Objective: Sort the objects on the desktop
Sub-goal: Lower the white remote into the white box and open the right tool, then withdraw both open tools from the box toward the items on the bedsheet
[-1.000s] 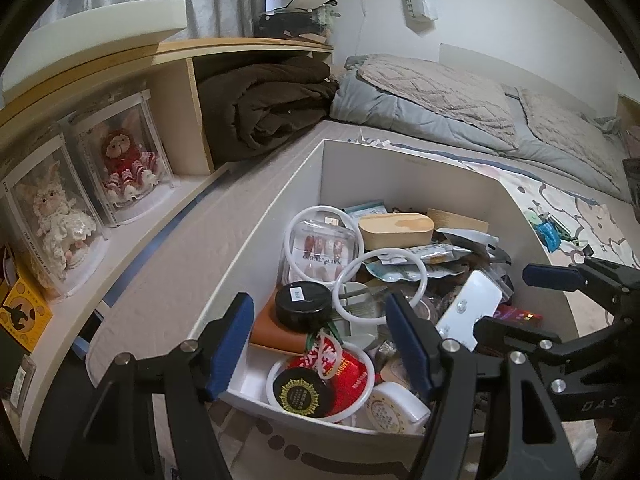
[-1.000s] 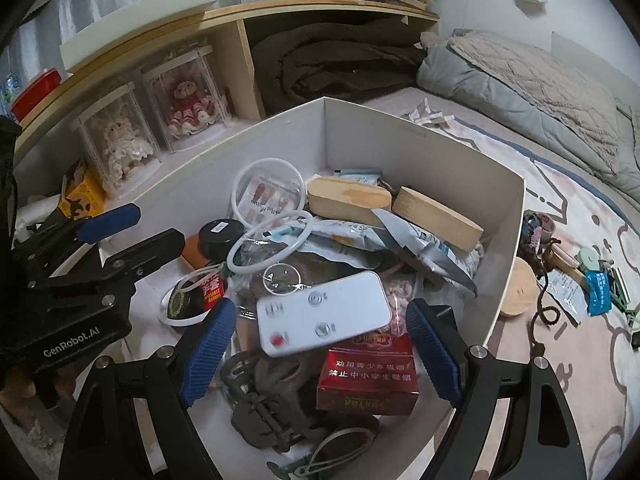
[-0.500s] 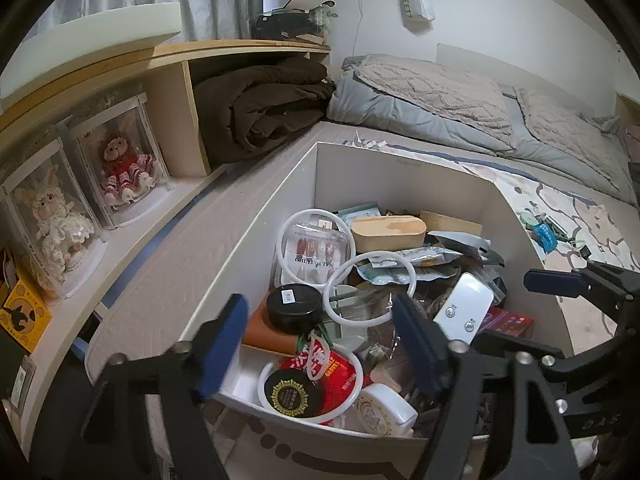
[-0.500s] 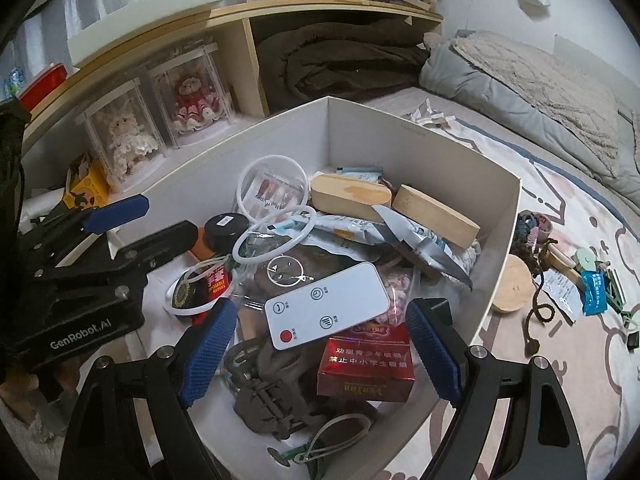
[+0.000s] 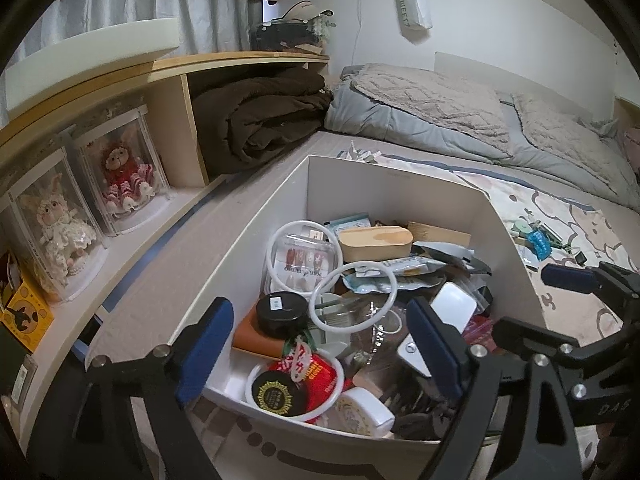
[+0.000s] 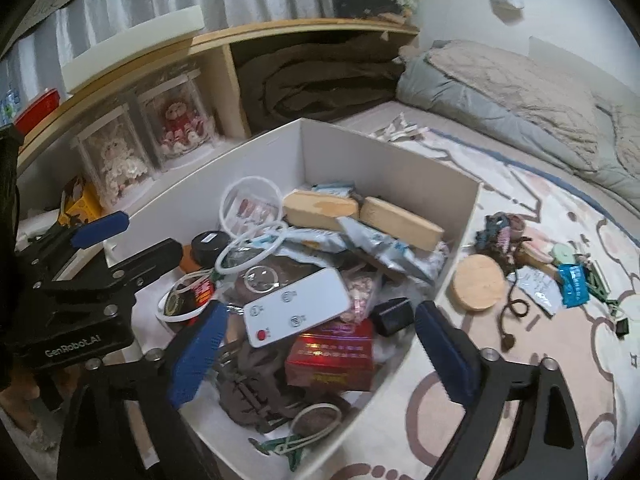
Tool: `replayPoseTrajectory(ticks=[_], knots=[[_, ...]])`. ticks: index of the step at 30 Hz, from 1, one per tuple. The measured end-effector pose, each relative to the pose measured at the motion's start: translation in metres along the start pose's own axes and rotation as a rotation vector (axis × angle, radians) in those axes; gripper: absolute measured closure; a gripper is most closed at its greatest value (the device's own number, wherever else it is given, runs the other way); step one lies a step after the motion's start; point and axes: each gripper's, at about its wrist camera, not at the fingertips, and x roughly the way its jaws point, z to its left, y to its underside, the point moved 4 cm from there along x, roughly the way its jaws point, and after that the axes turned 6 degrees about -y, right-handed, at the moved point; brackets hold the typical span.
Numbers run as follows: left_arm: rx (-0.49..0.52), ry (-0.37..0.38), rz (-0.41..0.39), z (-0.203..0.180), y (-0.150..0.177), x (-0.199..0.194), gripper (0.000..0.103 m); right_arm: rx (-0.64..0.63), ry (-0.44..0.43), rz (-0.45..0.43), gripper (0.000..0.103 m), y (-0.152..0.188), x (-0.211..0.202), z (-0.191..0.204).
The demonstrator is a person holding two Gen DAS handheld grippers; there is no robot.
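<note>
**Q:** Where's the remote, and how does it lie?

**A:** The white remote [image 6: 296, 307] is on top of the pile inside my white box [image 6: 384, 160], towards the near right side. In my right view its long axis runs on a slant — the end with the red button low and to the left, the other end up and to the right. It rests partly on a red carton [image 6: 332, 354] and beside a small black block [image 6: 394, 315]. From my left view only the remote's [image 5: 438, 326] white body shows, tipped up behind my right-hand finger.

**Q:** And the wooden pieces?

**A:** Two wooden blocks [image 6: 320, 210] lie end to end at the back of the box, long sides across it. A round wooden lid [image 6: 478, 282] sits outside on the patterned cover [image 6: 560, 360], just beside the box's right wall.

**Q:** Your tools?

**A:** My right gripper [image 6: 320, 356] tilts down over the near end of the box, jaws opening; the remote and carton show between the blue pads [image 6: 200, 354], untouched — nothing grasped. My left gripper [image 5: 320, 354] also angles down over the near left corner, jaws opening, above a black jar [image 5: 282, 312], white rings [image 5: 354, 296] and a red tin [image 5: 308, 378]. It grips nothing either.
</note>
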Motion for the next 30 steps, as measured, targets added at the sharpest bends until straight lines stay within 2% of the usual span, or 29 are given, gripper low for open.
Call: replayPoseTrajectory(ticks=[4, 5, 7, 24, 30], knots=[[0.010, -0.003, -0.005, -0.006, -0.001, -0.003, 0.014, 0.031, -0.008, -0.031, 0.007, 0.000, -0.010, -0.009], [0.013, -0.003, -0.006, -0.007, -0.001, -0.003, 0.013, 0.034, 0.002, -0.036, 0.002, 0.000, -0.012, -0.011], [0.014, -0.004, -0.015, -0.009, -0.002, -0.005, 0.005, 0.035, 0.023, -0.049, 0.000, 0.000, -0.016, -0.015], [0.010, 0.030, -0.061, -0.036, -0.009, -0.024, 0.000, 0.026, 0.142, -0.112, 0.000, 0.011, -0.051, -0.045], [0.017, 0.051, -0.085, -0.051, -0.013, -0.033, 0.000, 0.051, 0.189, -0.163, 0.000, 0.014, -0.075, -0.061]])
